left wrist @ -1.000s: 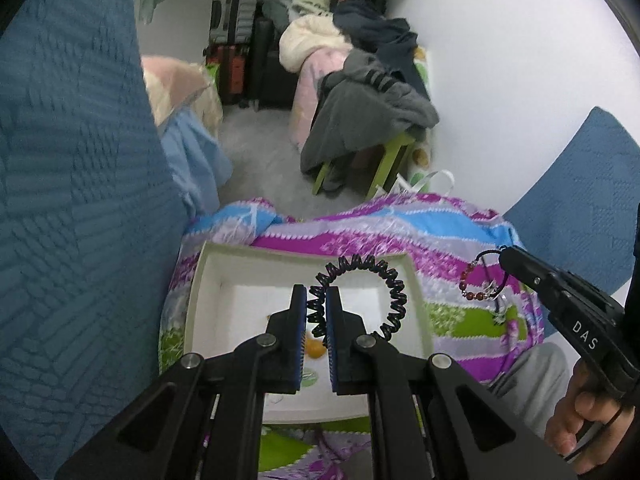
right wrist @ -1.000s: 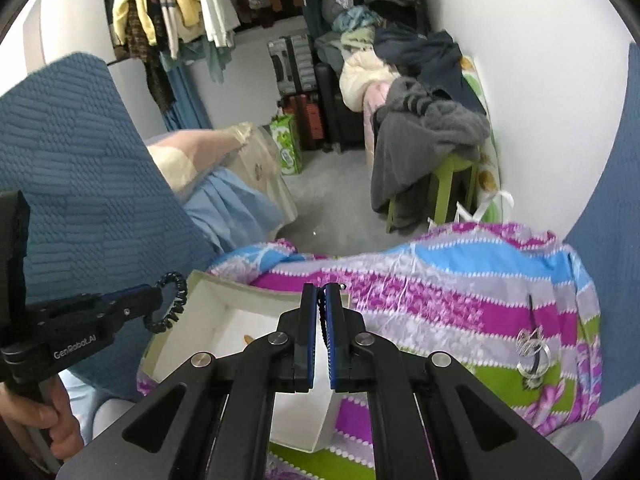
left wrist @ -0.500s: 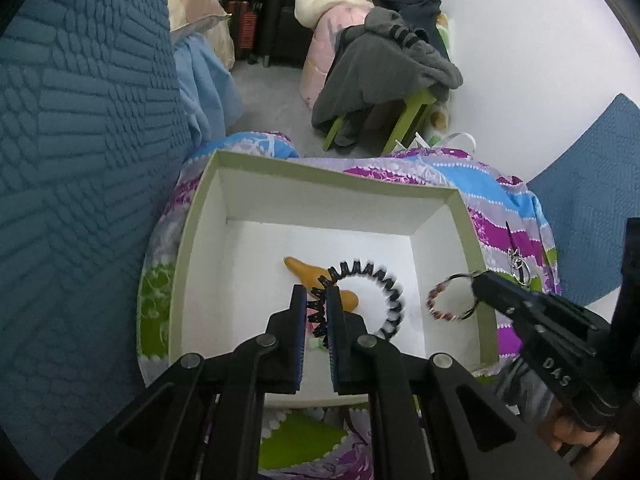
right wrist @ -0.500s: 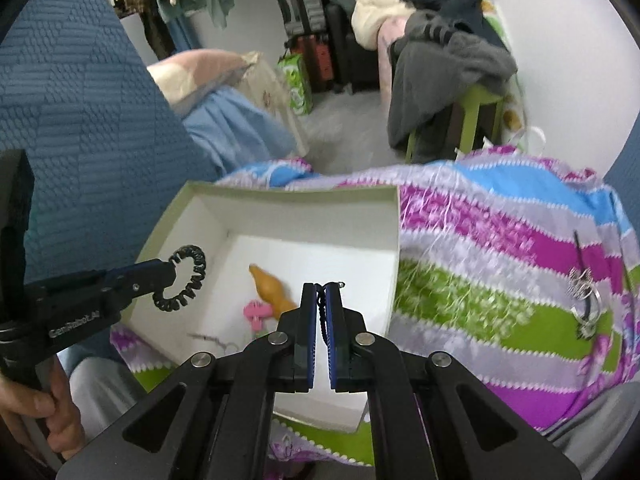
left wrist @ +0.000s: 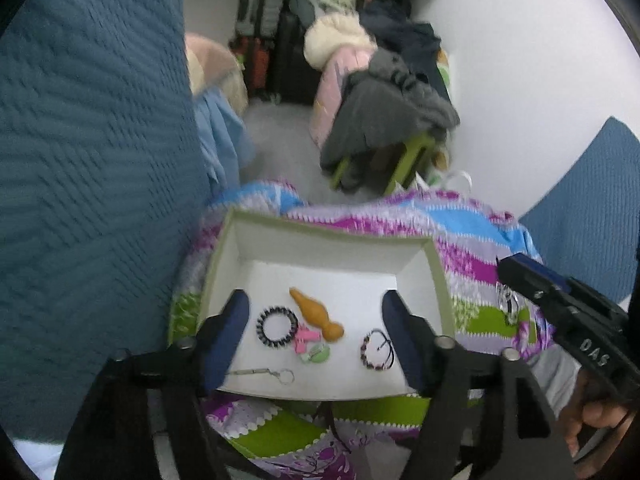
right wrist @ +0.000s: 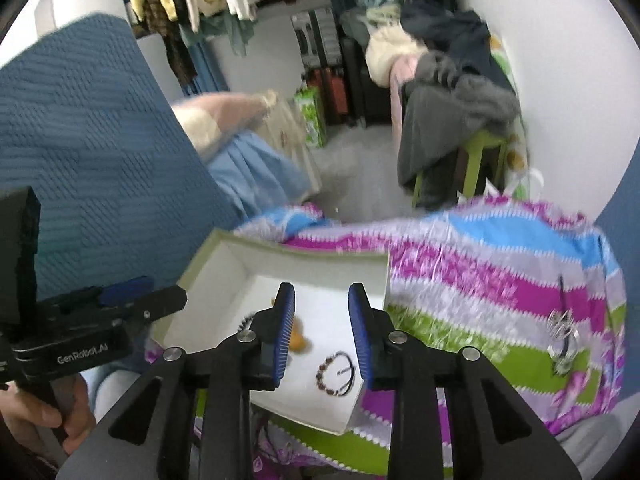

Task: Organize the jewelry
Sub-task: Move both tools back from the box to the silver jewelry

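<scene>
both wrist views look down, close, sharing the white box.

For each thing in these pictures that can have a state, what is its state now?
Left gripper: open, holding nothing.
Right gripper: open, holding nothing.
White cardboard box with green rim: open, no lid on it.
Black spiral hair tie: lying loose in the box.
Dark beaded bracelet: lying loose in the box.
Silver trinket: outside the box, on the striped blanket.
</scene>
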The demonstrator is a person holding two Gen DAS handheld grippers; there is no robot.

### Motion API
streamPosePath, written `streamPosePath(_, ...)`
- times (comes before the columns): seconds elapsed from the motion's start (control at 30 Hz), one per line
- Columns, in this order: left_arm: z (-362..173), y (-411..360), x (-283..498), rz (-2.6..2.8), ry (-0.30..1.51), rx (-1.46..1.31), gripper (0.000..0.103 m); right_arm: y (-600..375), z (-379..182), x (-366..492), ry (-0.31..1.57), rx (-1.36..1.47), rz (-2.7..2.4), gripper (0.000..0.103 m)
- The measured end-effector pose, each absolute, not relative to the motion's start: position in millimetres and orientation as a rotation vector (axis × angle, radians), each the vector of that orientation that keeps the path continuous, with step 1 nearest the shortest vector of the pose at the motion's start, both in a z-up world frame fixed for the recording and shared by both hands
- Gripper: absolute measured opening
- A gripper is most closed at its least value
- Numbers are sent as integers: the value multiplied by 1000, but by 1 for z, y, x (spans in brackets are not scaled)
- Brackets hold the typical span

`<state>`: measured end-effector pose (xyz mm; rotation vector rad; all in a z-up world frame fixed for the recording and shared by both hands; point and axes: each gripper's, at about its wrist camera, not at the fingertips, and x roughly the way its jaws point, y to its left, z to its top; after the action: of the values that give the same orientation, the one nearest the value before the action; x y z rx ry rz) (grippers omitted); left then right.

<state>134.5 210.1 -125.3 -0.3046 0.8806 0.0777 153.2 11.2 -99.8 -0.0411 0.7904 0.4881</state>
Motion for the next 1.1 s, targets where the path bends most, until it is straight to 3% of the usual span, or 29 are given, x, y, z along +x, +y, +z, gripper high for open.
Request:
streamPosePath(0.6,-13,142,106,51,687,-259,71,-58,-3,122,577,-54,474,31)
streamPosePath(1.1,-15,57,110,-30,656,-241,71,-149,-18,108,542,-35,342,31)
